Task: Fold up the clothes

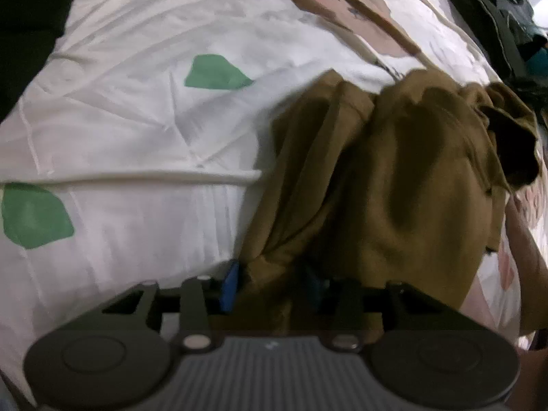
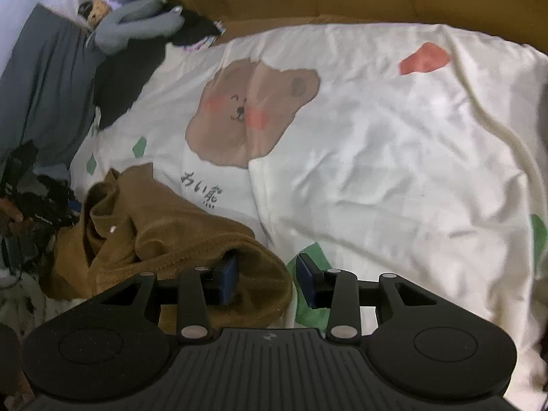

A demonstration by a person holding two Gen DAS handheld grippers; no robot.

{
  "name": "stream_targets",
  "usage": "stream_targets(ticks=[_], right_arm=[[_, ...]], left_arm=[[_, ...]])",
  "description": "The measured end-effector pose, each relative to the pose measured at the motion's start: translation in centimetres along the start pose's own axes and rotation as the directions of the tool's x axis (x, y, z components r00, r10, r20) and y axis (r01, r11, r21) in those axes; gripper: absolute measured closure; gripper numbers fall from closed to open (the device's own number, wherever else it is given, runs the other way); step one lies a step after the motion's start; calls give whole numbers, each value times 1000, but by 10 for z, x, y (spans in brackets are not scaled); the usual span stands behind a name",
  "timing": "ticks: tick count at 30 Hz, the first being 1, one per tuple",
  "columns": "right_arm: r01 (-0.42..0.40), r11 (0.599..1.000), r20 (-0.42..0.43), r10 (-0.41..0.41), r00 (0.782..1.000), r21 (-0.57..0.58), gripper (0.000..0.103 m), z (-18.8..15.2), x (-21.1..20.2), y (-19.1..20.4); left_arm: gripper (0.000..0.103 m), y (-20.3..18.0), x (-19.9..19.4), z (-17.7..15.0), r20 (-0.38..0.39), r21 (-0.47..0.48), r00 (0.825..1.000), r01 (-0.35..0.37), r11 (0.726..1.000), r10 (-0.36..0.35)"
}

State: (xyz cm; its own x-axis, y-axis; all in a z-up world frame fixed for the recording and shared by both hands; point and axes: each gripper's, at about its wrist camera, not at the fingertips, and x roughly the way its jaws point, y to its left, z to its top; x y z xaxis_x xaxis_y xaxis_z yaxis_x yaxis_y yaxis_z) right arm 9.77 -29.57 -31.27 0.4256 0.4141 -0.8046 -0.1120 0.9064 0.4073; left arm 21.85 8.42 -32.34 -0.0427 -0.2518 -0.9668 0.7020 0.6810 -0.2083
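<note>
Brown cloth (image 1: pixel 394 185) is bunching between the left claw's (image 1: pixel 272 282) blue pads; whether they are pinching it I cannot tell. One white quilt (image 1: pixel 144 109) with two green patches is covering the bed.

From the right wrist, the right claw (image 2: pixel 269 279) is standing spread, the garment's hem draping over one pad. One printed bear (image 2: pixel 250 109), one red patch, one grey plush toy (image 2: pixel 137 22) are lying beyond.

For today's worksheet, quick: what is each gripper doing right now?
Left gripper: jaws apart, brown garment between them; grip cannot be told.
Right gripper: open, garment edge between the pads, not pinched.
</note>
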Motion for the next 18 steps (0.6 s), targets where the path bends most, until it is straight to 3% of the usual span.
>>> stream_targets(ticks=[9, 13, 15, 17, 18], right_arm=[[-33, 999, -50, 33, 998, 13, 54, -3, 34, 0], [-39, 998, -38, 41, 998, 59, 55, -5, 35, -4], [-40, 995, -34, 43, 998, 88, 61, -6, 34, -8], [-14, 996, -36, 17, 999, 89, 83, -5, 32, -8], [-1, 995, -28, 4, 1000, 96, 87, -5, 28, -8]], left_arm=[[58, -14, 2, -5, -38, 77, 999, -21, 997, 24], [78, -17, 2, -7, -22, 98, 996, -83, 992, 85], [84, -15, -1, -9, -11, 79, 996, -89, 993, 90], [87, -13, -5, -11, 0, 56, 995, -96, 994, 96], [88, -12, -8, -11, 4, 46, 995, -101, 994, 101]])
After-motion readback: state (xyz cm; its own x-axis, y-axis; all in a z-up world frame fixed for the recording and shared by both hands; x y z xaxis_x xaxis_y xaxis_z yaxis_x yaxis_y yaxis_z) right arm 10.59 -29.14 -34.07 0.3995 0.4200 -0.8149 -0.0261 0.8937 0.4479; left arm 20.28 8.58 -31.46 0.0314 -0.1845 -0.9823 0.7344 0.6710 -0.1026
